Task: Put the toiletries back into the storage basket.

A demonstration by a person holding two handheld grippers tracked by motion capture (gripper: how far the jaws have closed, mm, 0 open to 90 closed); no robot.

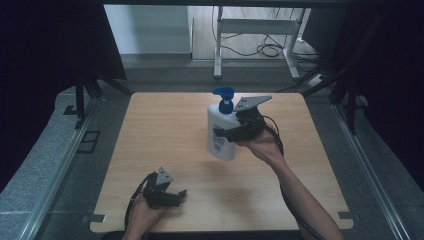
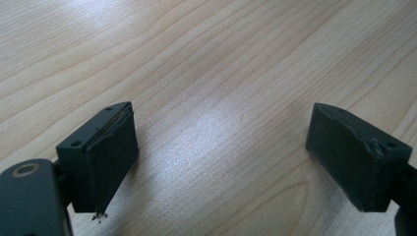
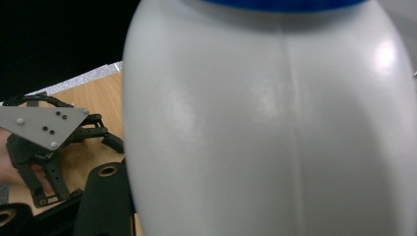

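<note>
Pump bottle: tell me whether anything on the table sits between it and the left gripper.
Nothing visible does. The right gripper holds the white pump bottle at mid-table; the left gripper rests open near the front edge. Between them lies bare wooden table, as the left gripper view also shows ahead of its jaws.

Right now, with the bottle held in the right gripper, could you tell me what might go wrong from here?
The right gripper clamps the white pump bottle on its smooth, glossy body, so it might slip or twist. The bottle looks tilted, its base near or on the table, so it could topple if released now. The left gripper rests open, far off near the front edge, too far to steady it quickly.
</note>
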